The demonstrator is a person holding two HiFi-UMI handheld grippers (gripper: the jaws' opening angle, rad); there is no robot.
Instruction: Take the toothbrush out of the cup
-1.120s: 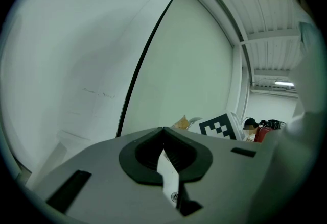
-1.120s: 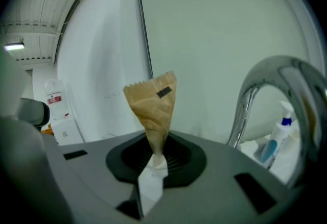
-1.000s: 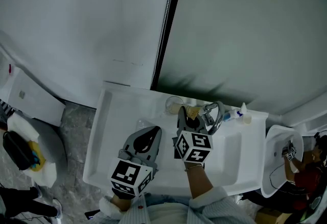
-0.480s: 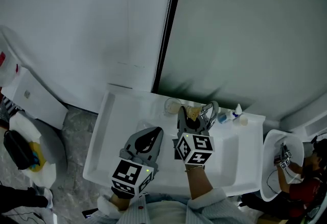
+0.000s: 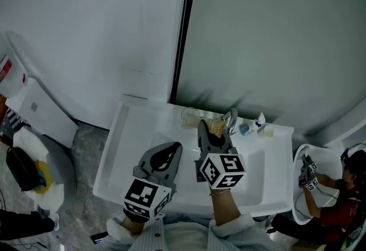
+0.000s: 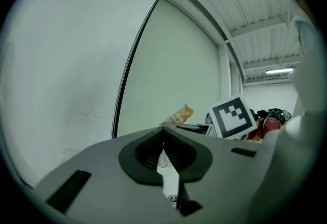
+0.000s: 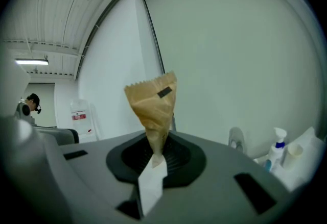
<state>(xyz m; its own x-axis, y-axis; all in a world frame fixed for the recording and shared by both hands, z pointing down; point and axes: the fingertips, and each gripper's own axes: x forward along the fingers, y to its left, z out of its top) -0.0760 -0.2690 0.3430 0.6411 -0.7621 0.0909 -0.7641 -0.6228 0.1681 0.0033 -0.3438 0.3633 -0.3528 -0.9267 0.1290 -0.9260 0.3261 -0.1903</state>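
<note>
My right claw (image 7: 152, 163) grips the lower end of the tan paper-wrapped toothbrush (image 7: 153, 103), its long axis rising from the jaws, apparently clear of the transparent cup (image 5: 191, 118) just left of it, while my left claw (image 6: 163, 141) hangs closed and empty.

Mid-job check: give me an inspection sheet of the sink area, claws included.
Surface: white sink top.
Job's things: clear cup at the back edge; brown packet outside it, in the right claw.
Clutter: tap, spray bottle.
Grippers: left claw shut, empty; right claw shut on the packet.
Cables: nothing seen.
Surroundings: pale wall; a person at lower right by another basin.
</note>
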